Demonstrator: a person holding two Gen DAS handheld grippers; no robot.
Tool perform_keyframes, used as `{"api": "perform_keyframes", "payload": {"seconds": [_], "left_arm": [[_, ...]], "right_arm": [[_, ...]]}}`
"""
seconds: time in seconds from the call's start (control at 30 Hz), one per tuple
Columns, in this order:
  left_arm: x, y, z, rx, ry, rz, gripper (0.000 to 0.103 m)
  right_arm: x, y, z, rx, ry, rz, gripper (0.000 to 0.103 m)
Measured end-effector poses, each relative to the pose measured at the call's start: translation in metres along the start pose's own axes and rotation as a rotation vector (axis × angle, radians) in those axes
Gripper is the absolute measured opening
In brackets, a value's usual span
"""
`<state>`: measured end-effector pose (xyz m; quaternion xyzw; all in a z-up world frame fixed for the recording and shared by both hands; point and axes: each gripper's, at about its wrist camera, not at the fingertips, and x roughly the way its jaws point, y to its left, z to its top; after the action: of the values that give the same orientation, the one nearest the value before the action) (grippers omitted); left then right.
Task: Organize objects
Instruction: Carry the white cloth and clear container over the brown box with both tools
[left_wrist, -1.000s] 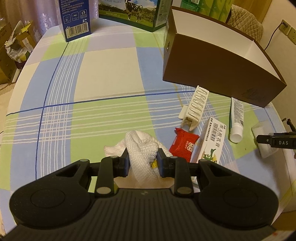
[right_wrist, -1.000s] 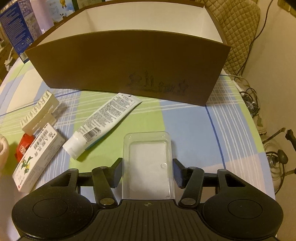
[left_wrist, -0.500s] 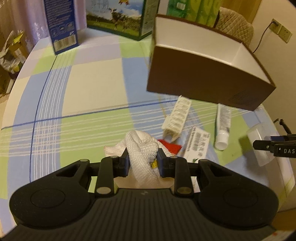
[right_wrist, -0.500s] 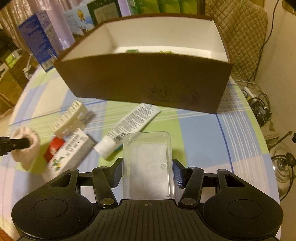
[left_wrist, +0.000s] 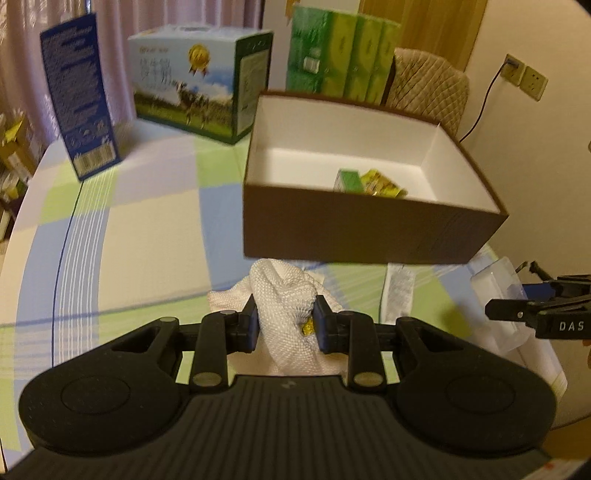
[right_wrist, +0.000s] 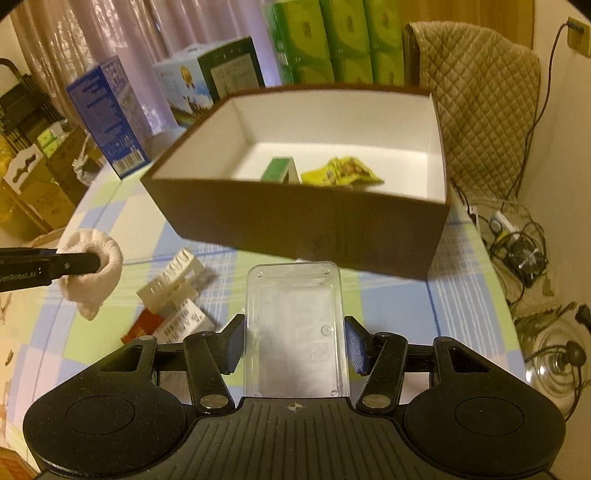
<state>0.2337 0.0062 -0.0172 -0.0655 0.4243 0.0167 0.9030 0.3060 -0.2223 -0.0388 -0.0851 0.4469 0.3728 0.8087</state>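
Got my left claw (left_wrist: 284, 325) clamped on the white cloth (left_wrist: 286, 295) and my right claw (right_wrist: 293, 341) clamped on the clear plastic case (right_wrist: 295, 325), both up off the desk (left_wrist: 147, 229), near side of the brown box (right_wrist: 303, 221). Worry: the cloth droops and could snag the box's near wall, and the slick case could slide out. Can't tell what that yellow bit in the cloth is, and the box's contents are blurry.

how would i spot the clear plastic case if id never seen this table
Find the big brown box with white walls on the checked tablecloth. Just in front of it the right gripper holds a flat rectangular clear plastic case. It is the only see-through thing; its neighbours are opaque.
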Motion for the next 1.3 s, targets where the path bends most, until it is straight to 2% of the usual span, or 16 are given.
{"api": "perform_keyframes", "payload": {"seconds": [0.4, 0.8, 1.3], "left_arm": [[0.000, -0.027, 0.040, 0.050, -0.069, -0.020, 0.025], [0.015, -0.047, 0.084, 0.080, -0.118, -0.020, 0.025], [0.061, -0.069, 0.138, 0.111, -0.119, -0.003, 0.025]], "right_arm": [[-0.013, -0.001, 0.033, -0.034, -0.072, 0.014, 0.052], [-0.015, -0.009, 0.081, -0.067, -0.152, 0.024, 0.052], [0.017, -0.034, 0.147, -0.075, -0.187, 0.010, 0.052]]}}
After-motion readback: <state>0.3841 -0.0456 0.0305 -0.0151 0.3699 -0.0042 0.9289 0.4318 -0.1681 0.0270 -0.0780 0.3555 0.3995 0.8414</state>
